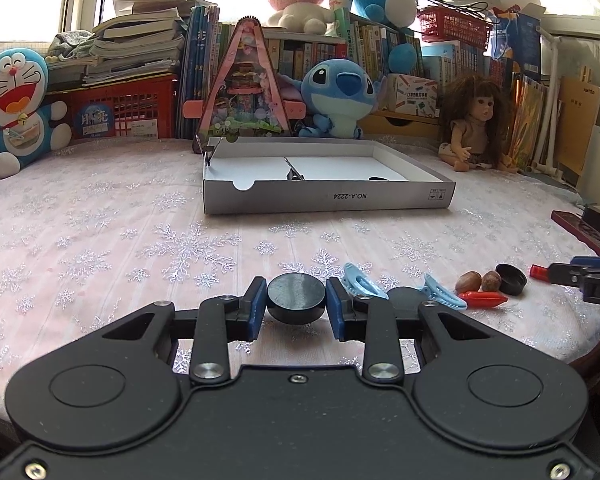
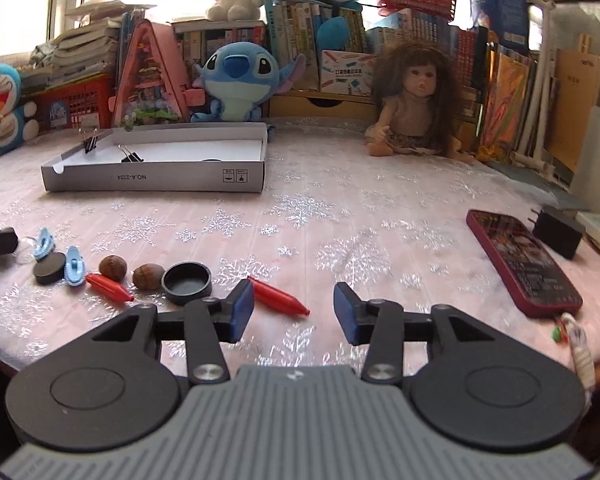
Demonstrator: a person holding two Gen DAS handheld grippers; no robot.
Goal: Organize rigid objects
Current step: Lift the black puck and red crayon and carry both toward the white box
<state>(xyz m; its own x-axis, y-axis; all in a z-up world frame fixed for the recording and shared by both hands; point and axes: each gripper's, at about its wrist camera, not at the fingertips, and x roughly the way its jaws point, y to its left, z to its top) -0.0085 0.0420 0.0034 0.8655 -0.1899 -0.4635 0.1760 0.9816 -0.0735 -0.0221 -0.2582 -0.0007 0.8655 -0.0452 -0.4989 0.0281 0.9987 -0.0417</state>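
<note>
Gripping black puck point(image 1: 296, 295), left-wrist view only.

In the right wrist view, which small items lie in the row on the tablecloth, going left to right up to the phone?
Blue clip → black disc → second blue clip → red crayon → nut → second nut → black cap → second red crayon → phone.

Black round disc point(image 1: 296, 298) clamped, seemingly lifted; grey box point(image 1: 328, 196) beyond.

"NO.A-2224", upside down, on box point(image 1: 328, 196)
</note>
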